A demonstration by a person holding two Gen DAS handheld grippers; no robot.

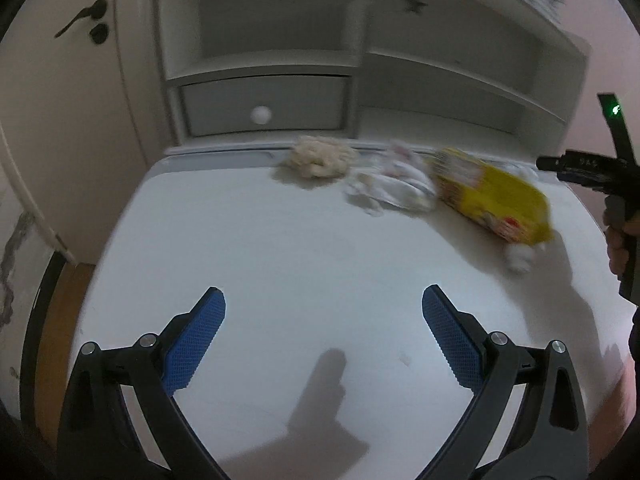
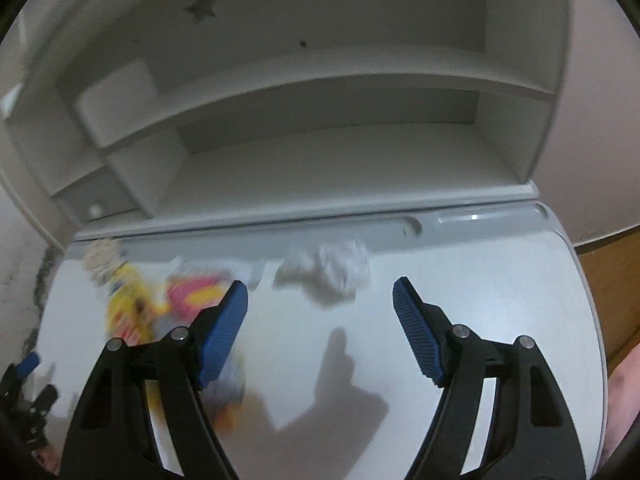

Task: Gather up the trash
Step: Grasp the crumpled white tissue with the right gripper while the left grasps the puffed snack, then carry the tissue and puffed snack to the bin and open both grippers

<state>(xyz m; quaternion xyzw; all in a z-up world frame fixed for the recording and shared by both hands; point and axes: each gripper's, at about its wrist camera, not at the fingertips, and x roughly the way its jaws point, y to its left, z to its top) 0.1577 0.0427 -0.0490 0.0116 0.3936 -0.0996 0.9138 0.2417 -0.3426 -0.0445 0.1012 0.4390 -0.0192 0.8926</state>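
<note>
The left gripper (image 1: 324,308) hangs over the white surface (image 1: 280,264) with its jaws wide apart and nothing between the blue pads (image 1: 196,340). Ahead of it, along the far edge of the surface, the trash lies in a loose row: a beige crumpled wad (image 1: 318,157) furthest left, a crumpled white wrapper (image 1: 394,186) just beside it, then a yellow snack bag (image 1: 494,196) lying flat and slanting toward the near right, with a small white paper ball (image 1: 520,258) touching its near end. All of these are blurred. The right gripper (image 2: 320,298) is also held over the surface (image 2: 480,320), jaws apart and holding nothing; in the left wrist view only part of its black body shows at the right edge. In the right wrist view a crumpled white paper (image 2: 332,272) lies near the back edge, ahead of the gap between the pads and well clear of them. The yellow snack bag (image 2: 128,304) and a pink and yellow wrapper (image 2: 196,294) lie to the left, partly behind the left pad (image 2: 222,332); whether that pad touches them cannot be told. Behind the surface stands a white shelf unit (image 1: 440,68) with a small drawer (image 1: 262,104) and a round knob (image 1: 261,115), and a door (image 1: 60,100) with a dark handle (image 1: 82,16) is at the left.
</note>
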